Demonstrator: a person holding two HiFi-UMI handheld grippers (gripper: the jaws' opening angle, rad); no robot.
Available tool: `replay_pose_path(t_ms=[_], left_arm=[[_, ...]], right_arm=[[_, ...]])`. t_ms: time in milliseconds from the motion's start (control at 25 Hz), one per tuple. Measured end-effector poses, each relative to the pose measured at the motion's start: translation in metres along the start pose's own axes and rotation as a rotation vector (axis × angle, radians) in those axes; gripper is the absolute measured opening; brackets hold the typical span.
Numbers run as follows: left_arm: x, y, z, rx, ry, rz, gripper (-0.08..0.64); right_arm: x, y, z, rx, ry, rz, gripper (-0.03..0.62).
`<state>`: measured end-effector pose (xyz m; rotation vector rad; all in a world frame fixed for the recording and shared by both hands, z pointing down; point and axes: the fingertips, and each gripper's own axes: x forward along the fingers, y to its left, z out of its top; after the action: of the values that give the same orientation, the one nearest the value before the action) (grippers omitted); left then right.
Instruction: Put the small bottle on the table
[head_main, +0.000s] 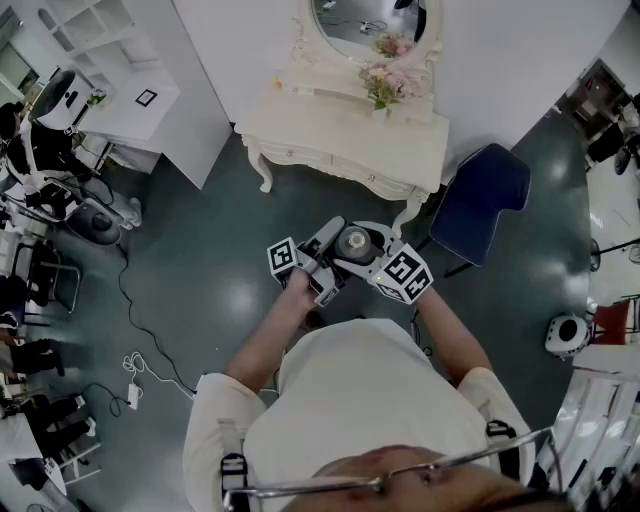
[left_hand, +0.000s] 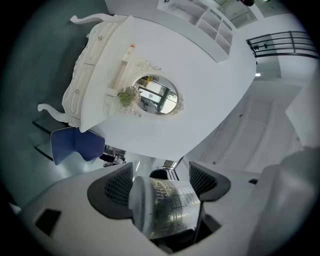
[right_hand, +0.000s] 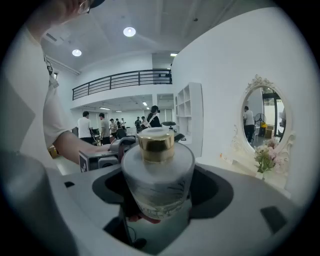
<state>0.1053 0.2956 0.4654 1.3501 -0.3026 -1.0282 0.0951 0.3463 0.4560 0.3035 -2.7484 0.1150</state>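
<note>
A small frosted bottle (head_main: 355, 243) with a gold cap (right_hand: 156, 144) and a printed label hangs in the air at chest height, over the floor in front of the white dressing table (head_main: 340, 140). My left gripper (head_main: 335, 238) comes at it from the left and my right gripper (head_main: 368, 245) from the right. In the left gripper view the bottle (left_hand: 167, 205) lies sideways and fills the gap of the left gripper (left_hand: 160, 176). The right gripper view shows the bottle (right_hand: 157, 175) upright, wedged in the right gripper (right_hand: 162, 189). Both jaw pairs stand wide, closed on it.
The table carries an oval mirror (head_main: 375, 20) and a small vase of flowers (head_main: 382, 88). A blue chair (head_main: 485, 195) stands to its right. White shelving (head_main: 130, 80) is at the far left, cables (head_main: 135, 370) lie on the floor, and people (right_hand: 85, 127) stand in the distance.
</note>
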Motion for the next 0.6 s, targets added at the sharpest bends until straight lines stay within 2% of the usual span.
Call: replay_pose_path(t_ms=[600], left_arm=[[-0.002,-0.001,0.012,-0.016,0.0,-0.01,0.344]], right_arm=[[0.013,-0.004,-0.002,0.003,0.018,-0.01,0.347]])
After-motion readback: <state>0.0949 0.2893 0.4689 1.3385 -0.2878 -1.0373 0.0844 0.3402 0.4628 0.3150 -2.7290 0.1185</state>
